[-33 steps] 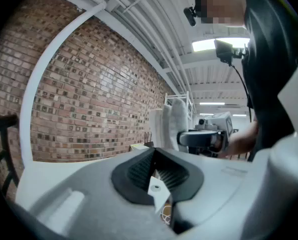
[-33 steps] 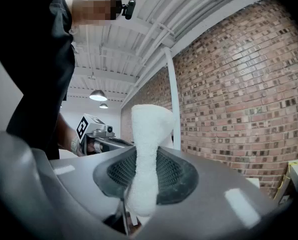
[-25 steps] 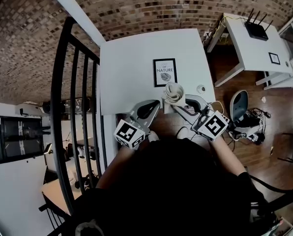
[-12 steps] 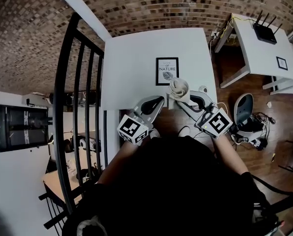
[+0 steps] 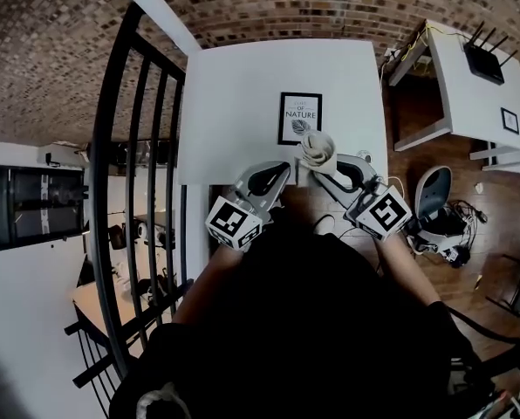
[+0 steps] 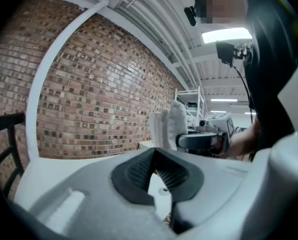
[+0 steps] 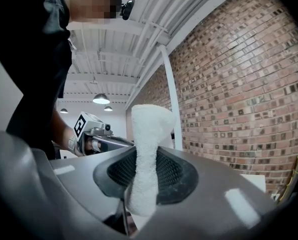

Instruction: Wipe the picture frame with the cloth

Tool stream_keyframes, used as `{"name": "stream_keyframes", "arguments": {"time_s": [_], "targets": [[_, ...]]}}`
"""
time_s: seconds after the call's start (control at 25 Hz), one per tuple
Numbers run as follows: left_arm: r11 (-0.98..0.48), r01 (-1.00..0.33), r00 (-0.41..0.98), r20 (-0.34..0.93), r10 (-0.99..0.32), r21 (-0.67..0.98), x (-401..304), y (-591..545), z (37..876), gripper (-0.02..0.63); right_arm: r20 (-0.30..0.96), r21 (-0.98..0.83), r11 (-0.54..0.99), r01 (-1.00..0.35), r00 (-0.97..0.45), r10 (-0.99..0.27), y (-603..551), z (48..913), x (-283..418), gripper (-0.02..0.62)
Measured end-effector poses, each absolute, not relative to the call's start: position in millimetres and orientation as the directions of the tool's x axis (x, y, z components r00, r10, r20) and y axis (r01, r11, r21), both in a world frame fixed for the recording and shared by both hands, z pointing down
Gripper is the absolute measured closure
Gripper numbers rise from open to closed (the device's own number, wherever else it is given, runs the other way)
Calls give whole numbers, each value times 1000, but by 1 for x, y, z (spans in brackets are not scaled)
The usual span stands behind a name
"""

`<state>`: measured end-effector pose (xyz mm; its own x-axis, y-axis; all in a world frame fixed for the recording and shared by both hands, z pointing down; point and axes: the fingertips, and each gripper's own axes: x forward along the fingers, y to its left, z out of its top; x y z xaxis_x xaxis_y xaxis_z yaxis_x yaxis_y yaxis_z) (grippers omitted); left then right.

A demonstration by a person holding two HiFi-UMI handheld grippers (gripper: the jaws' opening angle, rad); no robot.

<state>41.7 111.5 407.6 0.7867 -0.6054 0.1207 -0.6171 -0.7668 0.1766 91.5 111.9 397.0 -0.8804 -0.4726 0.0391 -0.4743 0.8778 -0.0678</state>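
A black railing point(image 5: 112, 164) runs just left of the white desk point(image 5: 234, 94), whose left half lies bare up to its far edge. The left tool point(image 5: 276, 173) sits at the desk's near edge, its jaws together at the tips with nothing between them. The picture frame point(image 5: 300, 118) lies flat right of the middle, clear of the right edge. The cloth point(image 5: 318, 151) stands bunched at the frame's near right corner, clamped in the right tool point(image 5: 330, 169). Whether it touches the frame cannot be told. Wooden floor point(image 5: 400, 103) separates the desk from a second white table point(image 5: 456, 85) on the right.
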Motion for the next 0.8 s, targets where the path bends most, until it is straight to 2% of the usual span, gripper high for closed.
{"name": "stream_keyframes", "arguments": {"time_s": [0.56,0.8], "targets": [[-820,-526,850,93,-519,227,-38,11,428,606,152,-59,837,-544,-833,-531,7,413,0,502],[-809,-526,849,105,-518,262,-51,-20,441,606,206,-126,802,-584,-806,-555,-29,434,-3,502]]}}
